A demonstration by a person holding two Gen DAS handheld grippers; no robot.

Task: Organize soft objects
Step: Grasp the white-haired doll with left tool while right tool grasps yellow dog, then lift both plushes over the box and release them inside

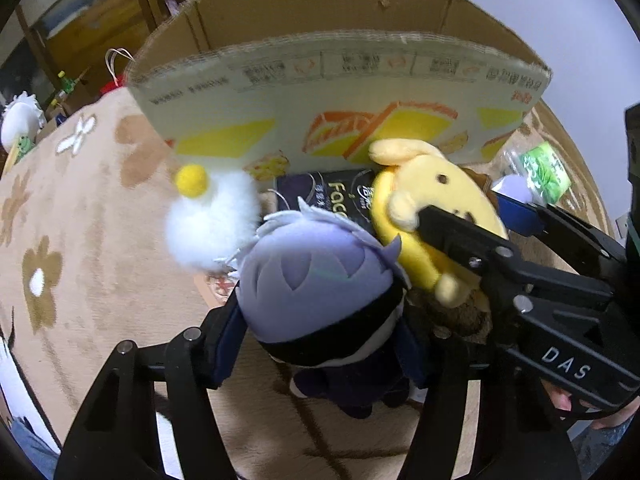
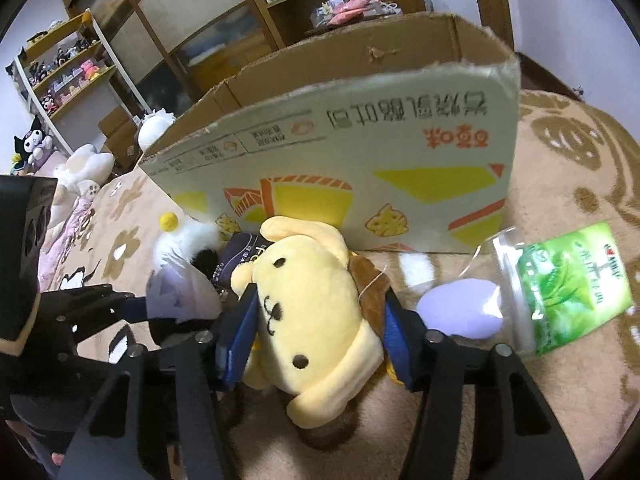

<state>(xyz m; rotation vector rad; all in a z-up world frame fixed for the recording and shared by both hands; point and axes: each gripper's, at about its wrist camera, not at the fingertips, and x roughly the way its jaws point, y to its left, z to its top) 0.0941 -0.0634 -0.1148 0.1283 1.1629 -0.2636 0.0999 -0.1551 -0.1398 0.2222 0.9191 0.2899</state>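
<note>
The left gripper [image 1: 320,300] is clamped on a round-headed lavender-haired felt plush doll [image 1: 320,280], the right gripper [image 2: 316,332] on a soft yellow velour dog plush [image 2: 316,300], before a corrugated cardboard box [image 2: 340,168].

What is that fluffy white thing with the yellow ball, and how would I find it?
Start at the big cardboard box standing on the flowered blanket. At the foot of its printed front, toward its left end, lies a fluffy white pompom toy, beside the doll with pale purple hair. It alone is shaggy white fur topped by one small yellow ball, unlike the smooth yellow dog plush.
</note>
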